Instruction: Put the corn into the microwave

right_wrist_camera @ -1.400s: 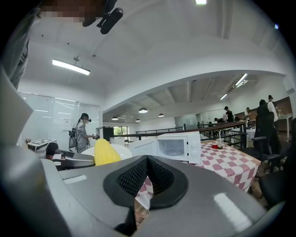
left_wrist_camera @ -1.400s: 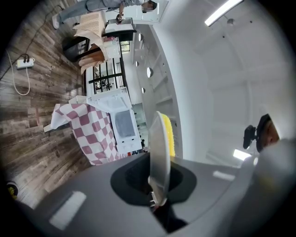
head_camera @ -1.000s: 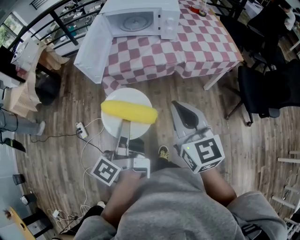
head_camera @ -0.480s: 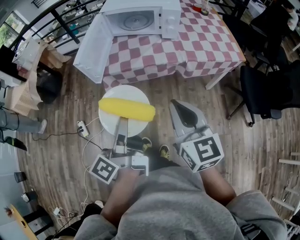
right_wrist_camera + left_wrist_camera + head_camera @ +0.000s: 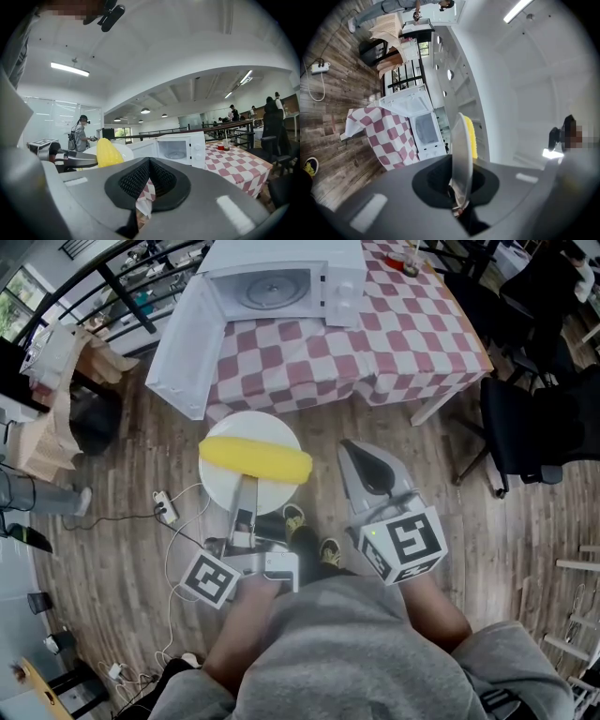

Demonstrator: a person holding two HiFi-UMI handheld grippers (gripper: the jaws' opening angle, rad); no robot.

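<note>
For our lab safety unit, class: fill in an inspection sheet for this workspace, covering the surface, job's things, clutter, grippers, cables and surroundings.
Surface: table under a checked cloth.
Job's things: corn lies on a white plate, held above the floor, short of the table; microwave stands on the table, its door open.
Clutter: a cup at the table's far edge.
Grippers: left gripper shut on the plate's rim; right gripper shut, empty.
Cables: power strip and white cable on the floor.
Surroundings: wood floor; black chair at right.
</note>
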